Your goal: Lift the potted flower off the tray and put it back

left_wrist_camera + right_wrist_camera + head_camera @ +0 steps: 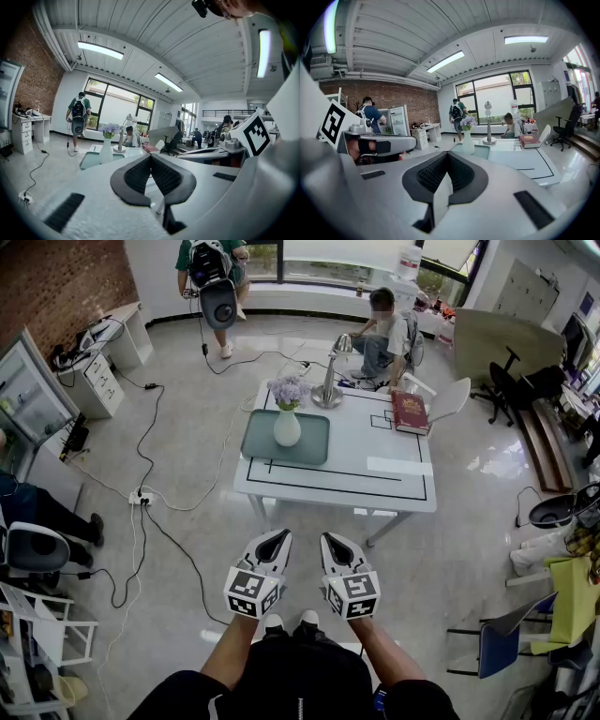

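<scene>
A white vase of pale purple flowers (287, 409) stands upright on a grey-green tray (312, 448) at the left of a white table (394, 486). The same potted flower (107, 143) and tray (89, 161) are small and distant in the left gripper view; the right gripper view has the potted flower (468, 133) on the tray (482, 150) too. Both grippers hang side by side well short of the table, over the floor. My left gripper (275, 542) is shut and holds nothing. My right gripper (336, 546) is shut and holds nothing.
On the table stand a silver lamp (329, 381) and a red book (410, 412), with black tape lines across the top. A seated person (382, 329) is behind the table; another person (214, 277) stands by the window. Cables (150, 502) trail on the floor at the left. Chairs (502, 638) stand at the right.
</scene>
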Motion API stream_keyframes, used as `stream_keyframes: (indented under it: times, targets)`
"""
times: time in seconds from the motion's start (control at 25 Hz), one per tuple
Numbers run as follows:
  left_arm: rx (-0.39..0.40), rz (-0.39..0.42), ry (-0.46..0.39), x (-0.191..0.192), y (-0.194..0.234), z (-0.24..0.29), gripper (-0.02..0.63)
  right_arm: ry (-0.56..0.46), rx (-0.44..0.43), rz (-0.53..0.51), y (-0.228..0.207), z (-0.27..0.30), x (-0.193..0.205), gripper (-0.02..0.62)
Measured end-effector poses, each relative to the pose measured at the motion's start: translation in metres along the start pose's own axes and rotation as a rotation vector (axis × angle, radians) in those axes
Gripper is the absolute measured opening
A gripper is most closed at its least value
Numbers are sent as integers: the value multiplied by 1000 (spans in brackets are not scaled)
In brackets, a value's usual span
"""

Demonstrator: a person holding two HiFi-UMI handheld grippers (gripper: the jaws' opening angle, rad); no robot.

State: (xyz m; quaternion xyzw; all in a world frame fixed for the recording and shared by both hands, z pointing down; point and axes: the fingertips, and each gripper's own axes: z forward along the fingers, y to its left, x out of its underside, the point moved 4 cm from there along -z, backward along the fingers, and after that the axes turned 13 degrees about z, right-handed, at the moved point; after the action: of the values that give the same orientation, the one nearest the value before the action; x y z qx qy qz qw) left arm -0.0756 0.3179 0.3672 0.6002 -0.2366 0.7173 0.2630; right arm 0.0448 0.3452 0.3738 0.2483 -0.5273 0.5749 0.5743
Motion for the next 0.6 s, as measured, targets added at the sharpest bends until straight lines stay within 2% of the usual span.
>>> stream_keyframes:
  times: [0.6]
  targets:
    - [-3,14,-11,-8,-5,32,6,-34,-5,6,-30,2,-14,6]
